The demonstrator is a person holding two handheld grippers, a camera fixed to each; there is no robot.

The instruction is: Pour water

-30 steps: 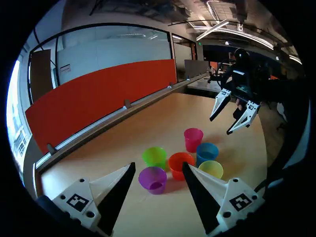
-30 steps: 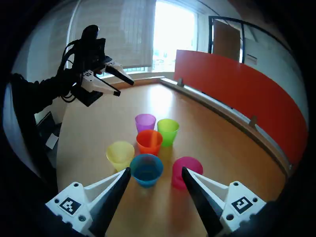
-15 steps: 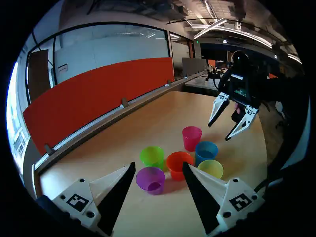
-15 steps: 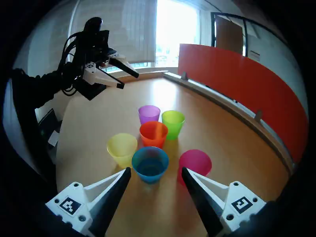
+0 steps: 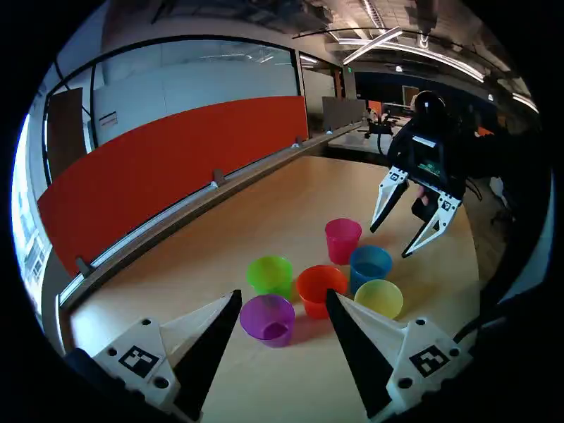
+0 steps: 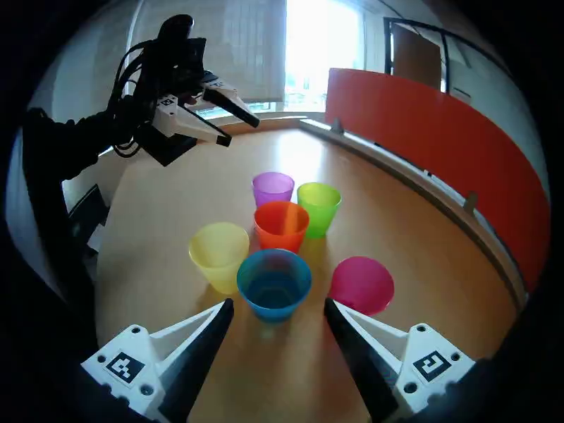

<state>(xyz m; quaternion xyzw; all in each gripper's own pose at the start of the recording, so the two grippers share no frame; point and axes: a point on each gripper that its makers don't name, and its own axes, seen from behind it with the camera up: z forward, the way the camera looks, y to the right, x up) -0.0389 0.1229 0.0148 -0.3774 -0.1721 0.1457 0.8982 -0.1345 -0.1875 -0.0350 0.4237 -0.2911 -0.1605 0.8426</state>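
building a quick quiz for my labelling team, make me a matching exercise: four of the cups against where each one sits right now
Cups:
1. blue cup
2. purple cup
3. orange cup
4. pink cup

Places:
A. middle of the cluster
B. closest cup in front of the left gripper
C. centred ahead of the right gripper, jaws open
D. beside the blue cup, on the red partition side

Pairs: 1-C, 2-B, 3-A, 4-D

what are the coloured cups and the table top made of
The cups, such as the blue cup and purple cup, look like thin translucent plastic: light glows through their walls. The table looks like wood or laminate, smooth, with window glare on it.
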